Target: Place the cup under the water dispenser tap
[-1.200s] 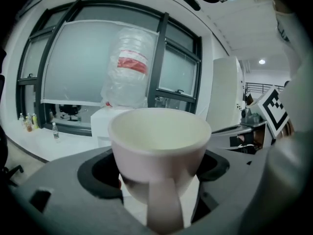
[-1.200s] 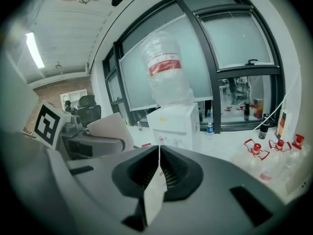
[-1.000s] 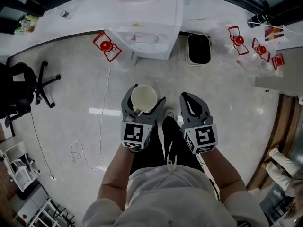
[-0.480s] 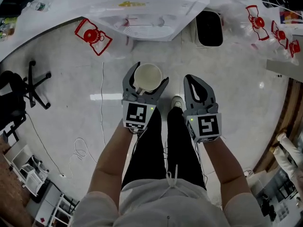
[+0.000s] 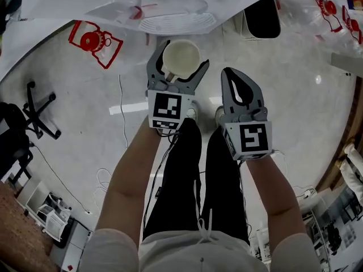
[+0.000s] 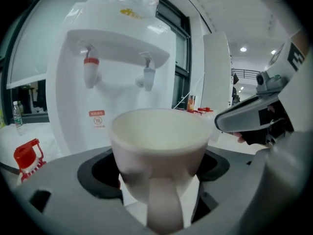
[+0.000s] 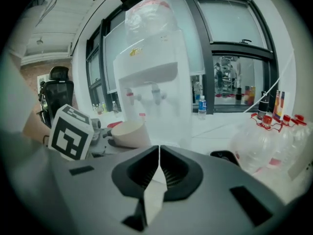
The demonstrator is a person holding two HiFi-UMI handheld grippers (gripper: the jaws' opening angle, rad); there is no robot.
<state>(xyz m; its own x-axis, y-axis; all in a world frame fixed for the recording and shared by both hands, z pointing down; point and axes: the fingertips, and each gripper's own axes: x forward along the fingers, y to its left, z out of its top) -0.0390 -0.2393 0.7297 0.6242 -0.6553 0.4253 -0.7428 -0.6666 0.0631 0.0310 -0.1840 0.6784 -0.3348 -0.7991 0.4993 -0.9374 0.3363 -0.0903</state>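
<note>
A cream cup (image 5: pixel 181 59) sits upright and empty between the jaws of my left gripper (image 5: pixel 177 67), which is shut on it; its handle points back at the camera in the left gripper view, cup (image 6: pixel 159 151). The white water dispenser (image 6: pixel 115 67) stands close ahead with a red tap (image 6: pixel 90 68) and a white tap (image 6: pixel 146 76). From above, the dispenser's drip grille (image 5: pixel 177 22) lies just beyond the cup. My right gripper (image 5: pixel 243 79) hangs beside it, shut and empty. In the right gripper view the cup (image 7: pixel 128 132) appears left of the dispenser (image 7: pixel 151 87).
A black bin (image 5: pixel 262 17) stands right of the dispenser. Clear bottles with red caps (image 5: pixel 326 5) lie at the far right, another red-capped one (image 5: pixel 91 39) at the left. An office chair (image 5: pixel 25 120) and floor cables (image 5: pixel 122 112) are at the left.
Both grippers and the person have moved forward toward the dispenser. The cup, still held, now sits just short of the drip grille.
</note>
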